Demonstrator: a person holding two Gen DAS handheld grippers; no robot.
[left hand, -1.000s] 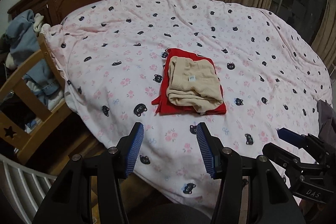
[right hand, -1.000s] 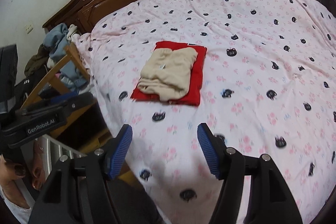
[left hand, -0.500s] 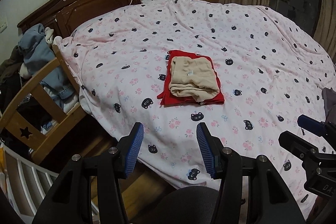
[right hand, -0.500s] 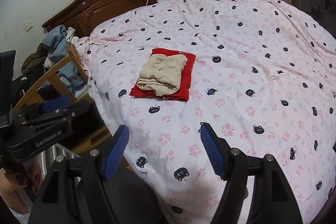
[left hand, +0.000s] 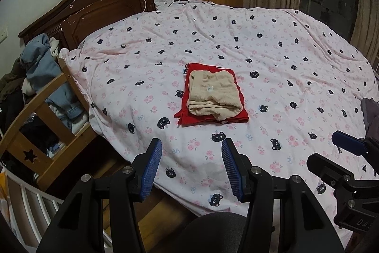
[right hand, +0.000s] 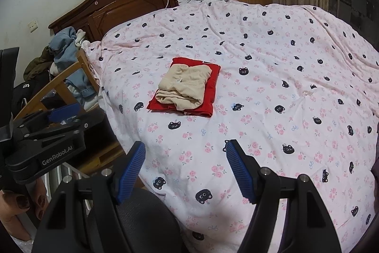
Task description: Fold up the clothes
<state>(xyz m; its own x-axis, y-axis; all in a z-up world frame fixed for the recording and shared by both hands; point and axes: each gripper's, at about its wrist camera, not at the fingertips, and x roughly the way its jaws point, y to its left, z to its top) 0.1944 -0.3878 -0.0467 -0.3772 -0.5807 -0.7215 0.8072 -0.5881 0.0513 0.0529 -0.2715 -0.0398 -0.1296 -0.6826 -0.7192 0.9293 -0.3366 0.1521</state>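
A folded beige garment (left hand: 214, 93) lies on top of a folded red garment (left hand: 189, 115) in the middle of the bed; both also show in the right wrist view, the beige one (right hand: 186, 89) on the red one (right hand: 210, 89). My left gripper (left hand: 191, 165) is open and empty, held back over the bed's near edge, well short of the stack. My right gripper (right hand: 186, 167) is open and empty, also over the near edge. Each gripper shows in the other's view, the right one (left hand: 348, 146) and the left one (right hand: 64, 114).
The bed has a pink cat-print cover (left hand: 272, 68) and a dark wooden headboard (left hand: 106, 6). A wooden chair (left hand: 35, 115) piled with clothes stands at the left. A grey garment (left hand: 369, 110) lies at the bed's right edge. A black seat (right hand: 142, 217) is below the grippers.
Both grippers have drawn back and up from the bed, so the stack looks smaller and farther. Both stay open. The garments have not moved.
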